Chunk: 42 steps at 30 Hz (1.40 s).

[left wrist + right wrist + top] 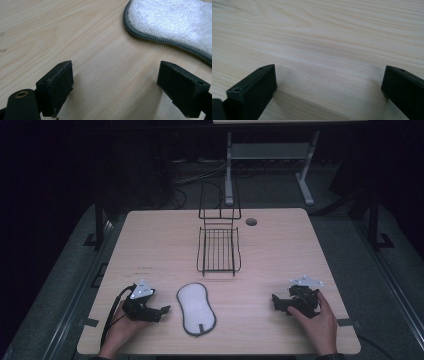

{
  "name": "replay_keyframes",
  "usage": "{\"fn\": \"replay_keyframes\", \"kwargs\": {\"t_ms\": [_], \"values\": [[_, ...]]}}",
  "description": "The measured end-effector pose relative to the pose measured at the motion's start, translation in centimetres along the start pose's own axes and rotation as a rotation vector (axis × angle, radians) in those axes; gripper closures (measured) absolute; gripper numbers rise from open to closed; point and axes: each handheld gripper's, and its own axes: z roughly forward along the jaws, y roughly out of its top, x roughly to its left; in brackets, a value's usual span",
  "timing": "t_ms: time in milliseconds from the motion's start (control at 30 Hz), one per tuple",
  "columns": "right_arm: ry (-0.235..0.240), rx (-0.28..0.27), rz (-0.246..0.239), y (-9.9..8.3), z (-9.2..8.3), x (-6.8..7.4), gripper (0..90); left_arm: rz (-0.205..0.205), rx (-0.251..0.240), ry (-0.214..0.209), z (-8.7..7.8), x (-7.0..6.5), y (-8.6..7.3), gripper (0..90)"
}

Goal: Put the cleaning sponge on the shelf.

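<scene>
Nothing is being held yet: the left claw point(159, 311) and right claw point(278, 304) are resting wide and empty on the worktop point(150, 245), the white pad point(196, 308) lying untouched just beside the left claw.

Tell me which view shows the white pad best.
The high view: the whole white pad lies flat between the left gripper and right gripper. The left gripper view catches one grey-edged end beyond open jaws; the right gripper view faces bare table.

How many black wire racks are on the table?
2: one flat wire tray at the table's centre, one upright wire rack just behind it at the far edge. None seems hidden.
</scene>
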Motion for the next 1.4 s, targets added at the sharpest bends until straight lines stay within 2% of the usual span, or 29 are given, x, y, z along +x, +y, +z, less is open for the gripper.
{"fn": "replay_keyframes", "kwargs": {"t_ms": [133, 233, 333, 433, 500, 567, 667, 867, 1000, 1267, 1400], "values": [[0.0, -0.001, -0.002, 0.0, 0.0, 0.0, 0.0, 0.0, 0.025, -0.003, -0.1, 0.0, 0.3, 12.9], [0.0, -0.001, -0.002, 0.0, 0.0, 0.0, 0.0, 0.007, 0.025, -0.009, -0.6, 0.1, 0.7, 18.8], [0.0, -0.001, -0.002, 0.0, 0.0, 0.0, 0.0, -0.016, -0.002, -0.047, -1.3, 0.1, 1.5, 37.6], [0.0, -0.001, -0.001, 0.0, 0.0, 0.0, 0.0, -0.032, -0.004, -0.09, -1.6, -0.3, 2.4, 54.8], [0.0, -0.001, -0.002, 0.0, 0.0, 0.0, 0.0, -0.034, -0.005, -0.116, -1.5, -0.5, 3.0, 63.9], [0.0, -0.001, -0.002, 0.0, 0.0, 0.0, 0.0, -0.031, -0.01, -0.145, -1.4, -0.5, 3.5, 76.7], [0.0, -0.001, -0.002, 0.0, 0.0, 0.0, 0.0, -0.034, -0.02, -0.173, -1.0, -0.5, 4.4, 89.5], [0.0, -0.001, -0.002, 0.0, 0.0, 0.0, 0.0, -0.001, -0.006, -0.199, 0.3, -1.0, 6.1, 89.6], [0.0, -0.001, -0.002, 0.0, 0.0, 0.0, 0.0, 0.003, -0.027, -0.238, 1.4, -1.1, 7.5, 89.6], [0.0, 0.0, -0.002, 0.0, 0.0, 0.0, 0.0, 0.026, -0.019, -0.268, 3.6, -1.5, 9.2, 89.6], [0.0, 0.0, -0.002, 0.0, 0.0, 0.0, 0.0, 0.043, -0.006, -0.268, 4.8, -1.9, 9.9, 89.6]]}}
